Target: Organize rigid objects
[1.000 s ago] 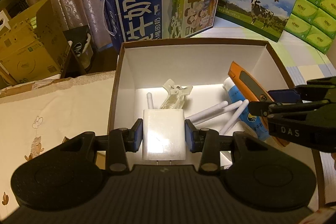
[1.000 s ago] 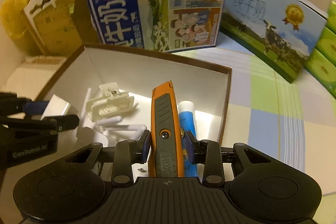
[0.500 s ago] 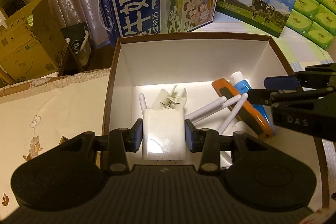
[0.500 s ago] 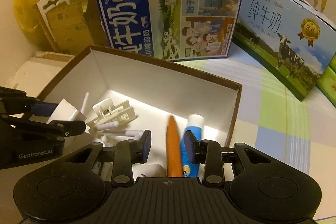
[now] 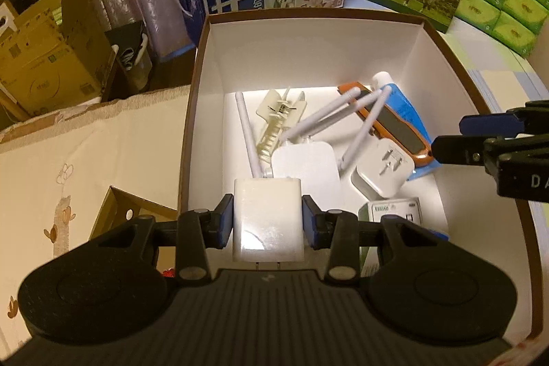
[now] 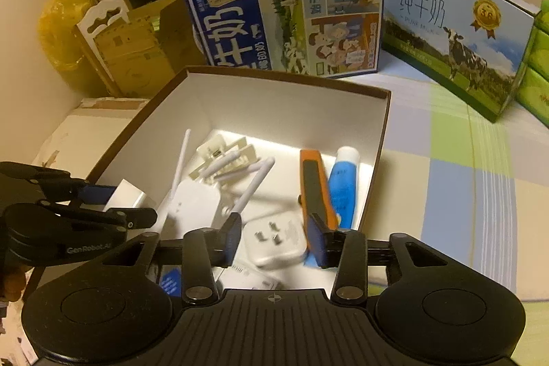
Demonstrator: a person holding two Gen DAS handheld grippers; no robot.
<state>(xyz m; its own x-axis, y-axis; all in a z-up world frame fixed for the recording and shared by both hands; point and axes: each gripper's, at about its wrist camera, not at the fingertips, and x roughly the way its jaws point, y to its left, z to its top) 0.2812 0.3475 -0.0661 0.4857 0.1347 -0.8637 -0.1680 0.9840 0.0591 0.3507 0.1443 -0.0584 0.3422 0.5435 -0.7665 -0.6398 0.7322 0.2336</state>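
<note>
The left tongs (image 5: pixel 267 225) are clamped on a white charger (image 5: pixel 267 222) above the near rim of the brown box (image 5: pixel 200 64), whose left half is mostly bare. The right tongs (image 6: pixel 272 237), just opened and empty, have released the orange knife (image 6: pixel 314 187). It now lies flat inside the box, long axis toward the far wall, beside the blue tube (image 6: pixel 343 184).

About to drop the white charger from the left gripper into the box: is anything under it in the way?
No barrier: the box is open-topped. But the left gripper, shut on the white charger, hangs over the near end, where the white router lies just ahead. It would likely land on or against it.
</note>
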